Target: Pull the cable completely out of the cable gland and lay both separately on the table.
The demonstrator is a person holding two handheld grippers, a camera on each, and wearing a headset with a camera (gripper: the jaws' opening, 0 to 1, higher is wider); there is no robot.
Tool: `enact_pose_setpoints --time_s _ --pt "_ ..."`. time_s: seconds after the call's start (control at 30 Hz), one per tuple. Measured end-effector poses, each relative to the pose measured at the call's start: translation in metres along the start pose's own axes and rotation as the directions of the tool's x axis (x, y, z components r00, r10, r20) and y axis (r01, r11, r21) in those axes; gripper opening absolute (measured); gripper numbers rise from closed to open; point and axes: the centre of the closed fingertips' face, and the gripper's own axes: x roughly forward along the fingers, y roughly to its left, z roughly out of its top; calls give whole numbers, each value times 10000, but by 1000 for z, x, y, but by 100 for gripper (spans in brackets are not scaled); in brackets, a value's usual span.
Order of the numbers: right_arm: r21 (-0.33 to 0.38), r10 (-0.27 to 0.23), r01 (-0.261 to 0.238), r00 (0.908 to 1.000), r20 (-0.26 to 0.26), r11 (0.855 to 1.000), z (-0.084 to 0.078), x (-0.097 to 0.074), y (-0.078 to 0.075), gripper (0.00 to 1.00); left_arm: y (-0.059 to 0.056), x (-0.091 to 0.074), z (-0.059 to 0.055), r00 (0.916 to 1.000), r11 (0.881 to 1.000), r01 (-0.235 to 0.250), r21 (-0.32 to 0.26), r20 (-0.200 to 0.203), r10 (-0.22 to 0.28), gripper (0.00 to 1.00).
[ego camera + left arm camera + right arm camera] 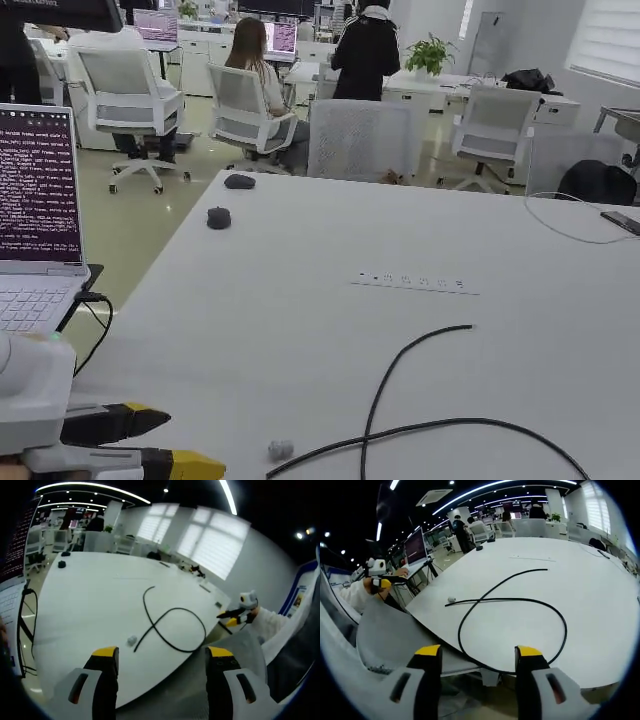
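A long black cable point(420, 430) lies looped on the white table point(300, 300), crossing over itself. A small grey cable gland point(281, 449) lies right beside the cable's near end; I cannot tell whether they touch. My left gripper point(193, 440) hovers at the table's near left corner, open, holding nothing. From the left gripper point(162, 652), the gland point(131, 640) and cable point(175, 625) lie ahead, and the right gripper point(232, 615) is held off the table's edge. The right gripper point(477, 651) is open off the table's edge, facing the cable point(515, 600) and gland point(451, 599).
An open laptop point(35, 200) stands at the left edge with a black lead hanging off it. Two dark mice point(219, 217) point(239, 181) lie farther back. A socket strip point(413, 283) is set into the table. A thin white wire point(560, 232) and a phone point(622, 222) lie far right.
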Motion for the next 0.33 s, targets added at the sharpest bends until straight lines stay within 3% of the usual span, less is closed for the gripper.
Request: enact_pose_setpoints --time_s 0.33 --pt "9 72 -72 9998 -197 10000 -2 6 -4 60 8 2 -5 9996 9999 -142 -63 -251 140 70"
